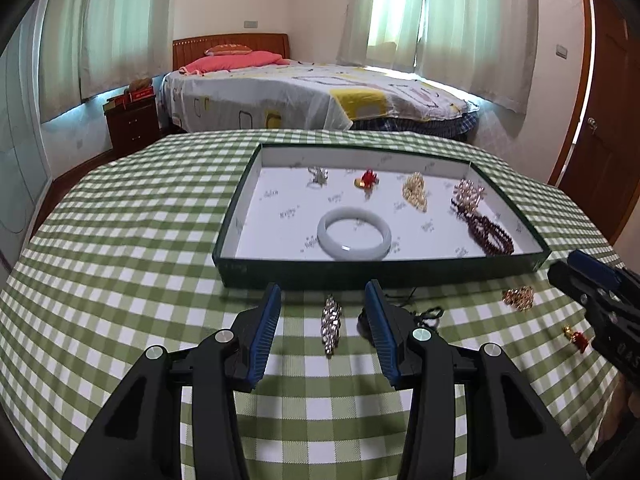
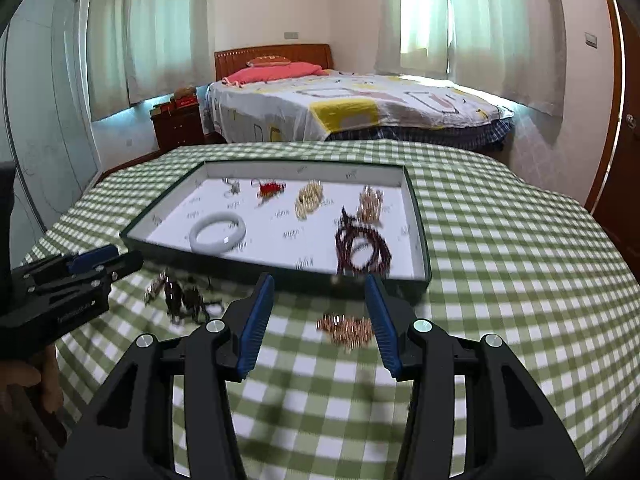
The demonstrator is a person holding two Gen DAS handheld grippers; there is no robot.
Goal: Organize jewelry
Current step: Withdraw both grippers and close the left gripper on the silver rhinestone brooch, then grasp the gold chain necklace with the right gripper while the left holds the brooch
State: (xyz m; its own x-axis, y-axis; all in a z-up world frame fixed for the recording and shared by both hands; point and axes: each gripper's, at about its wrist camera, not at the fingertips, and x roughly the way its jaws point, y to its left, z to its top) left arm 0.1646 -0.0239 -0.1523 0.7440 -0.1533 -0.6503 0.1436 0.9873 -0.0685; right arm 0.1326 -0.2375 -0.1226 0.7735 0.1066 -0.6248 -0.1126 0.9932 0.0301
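My left gripper (image 1: 323, 292) is open just above the checked cloth, with a silver crystal piece (image 1: 331, 326) lying loose between its fingers, touching neither pad. A dark beaded cord (image 1: 428, 314) lies behind its right finger. My right gripper (image 2: 319, 282) is open too, over a rose-gold piece (image 2: 346, 328) that lies close to its right finger. Each gripper shows in the other's view: the right gripper (image 1: 560, 266), the left gripper (image 2: 108, 258). A red-and-gold charm (image 1: 576, 336) lies near the right gripper.
A dark green tray (image 1: 380, 270) with a white lining stands just beyond both grippers. It holds a pale bangle (image 1: 354, 233), dark red beads (image 1: 492, 232), a pearl cluster (image 1: 415, 192), a red charm (image 1: 366, 179) and a silver ring (image 1: 318, 176). A bed stands behind the table.
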